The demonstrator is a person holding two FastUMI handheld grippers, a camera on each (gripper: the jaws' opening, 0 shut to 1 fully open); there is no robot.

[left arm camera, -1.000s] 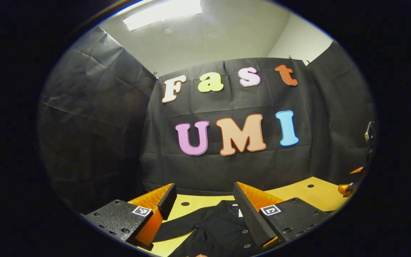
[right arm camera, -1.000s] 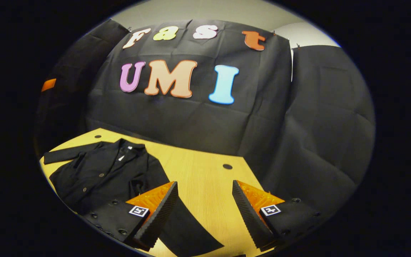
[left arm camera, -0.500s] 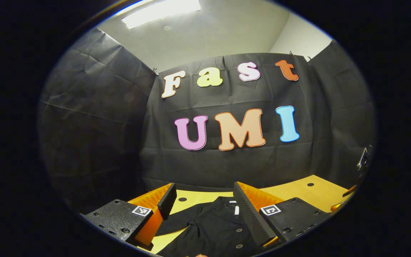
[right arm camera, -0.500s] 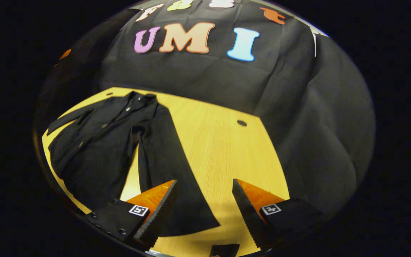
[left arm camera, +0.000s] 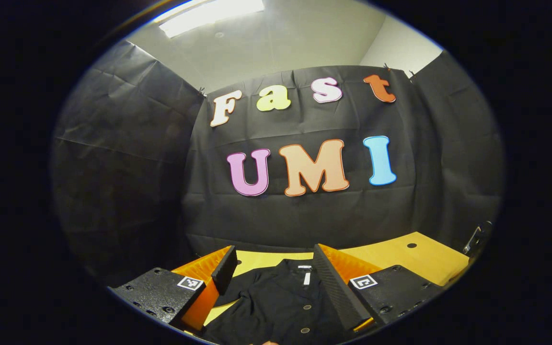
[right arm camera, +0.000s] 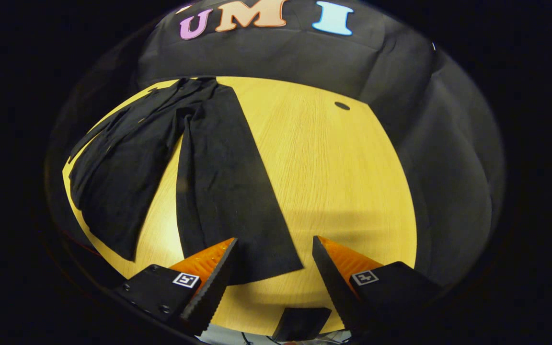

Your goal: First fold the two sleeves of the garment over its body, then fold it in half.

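Note:
A black buttoned garment (right arm camera: 127, 158) lies flat on the wooden table (right arm camera: 333, 182). Its right sleeve (right arm camera: 230, 191) stretches toward me, the cuff ending just ahead of my right gripper (right arm camera: 272, 275), which hangs open above the table with nothing between its fingers. In the left gripper view, the garment (left arm camera: 276, 302) lies collar-away under my left gripper (left arm camera: 271, 280), which is open and empty above the chest and buttons. The garment's left sleeve (left arm camera: 237, 287) runs off to the left there.
Black cloth walls close the booth on three sides. The table (left arm camera: 400, 254) has small round holes (right arm camera: 342, 105) near its back edge. The other gripper's body (left arm camera: 475, 237) shows at the far right of the left gripper view. A dark object (right arm camera: 300, 323) sits at the near table edge.
My right gripper has tipped down and pulled back, so the whole sleeve and its cuff now lie ahead of it. The left gripper drifted slightly, still open over the garment's chest.

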